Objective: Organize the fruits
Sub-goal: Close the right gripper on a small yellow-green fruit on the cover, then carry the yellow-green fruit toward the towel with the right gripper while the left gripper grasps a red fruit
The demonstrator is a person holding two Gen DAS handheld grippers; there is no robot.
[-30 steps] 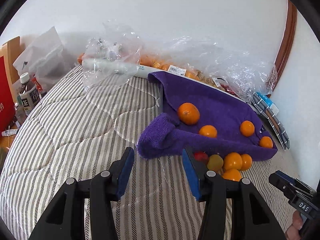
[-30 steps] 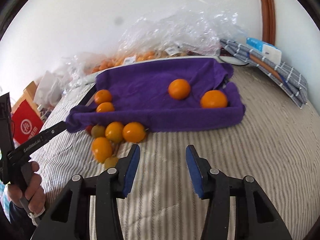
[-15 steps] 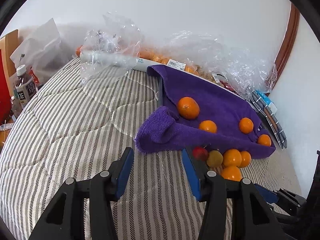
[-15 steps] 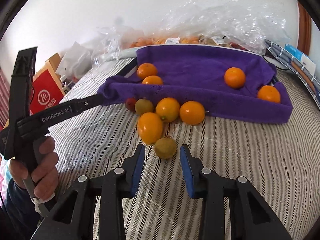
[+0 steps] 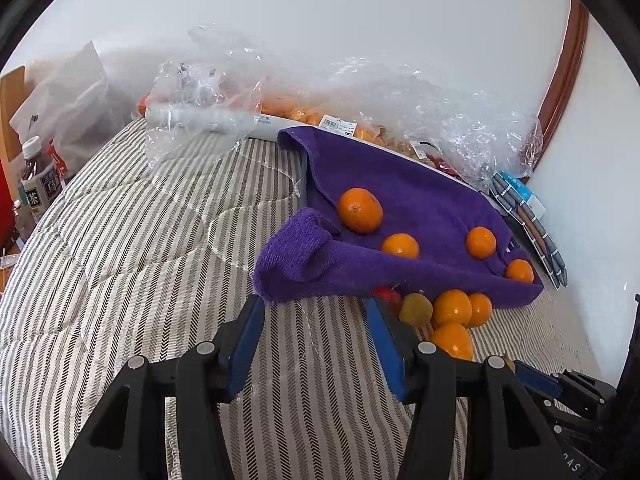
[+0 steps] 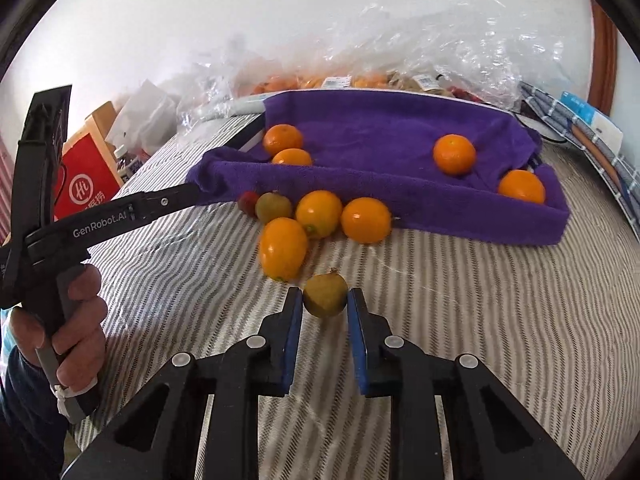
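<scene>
The right gripper (image 6: 324, 306) has advanced and narrowed its blue pads around the small olive-green round fruit (image 6: 325, 294) on the striped quilt (image 6: 460, 320), apparently touching it. The left gripper (image 5: 316, 312) stays wide open, empty, near the purple towel (image 5: 400, 200).

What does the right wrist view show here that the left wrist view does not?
Only the right wrist view shows the right tongs closed around a small greenish-brown fruit, plus the person's left hand on the other tool's handle.

Only the left wrist view shows the left tongs open and empty over the striped bedding, and a tea bottle at the left edge.

Both show the purple towel holding four oranges, the loose fruit cluster at its near edge, and crumpled plastic bags behind.
</scene>
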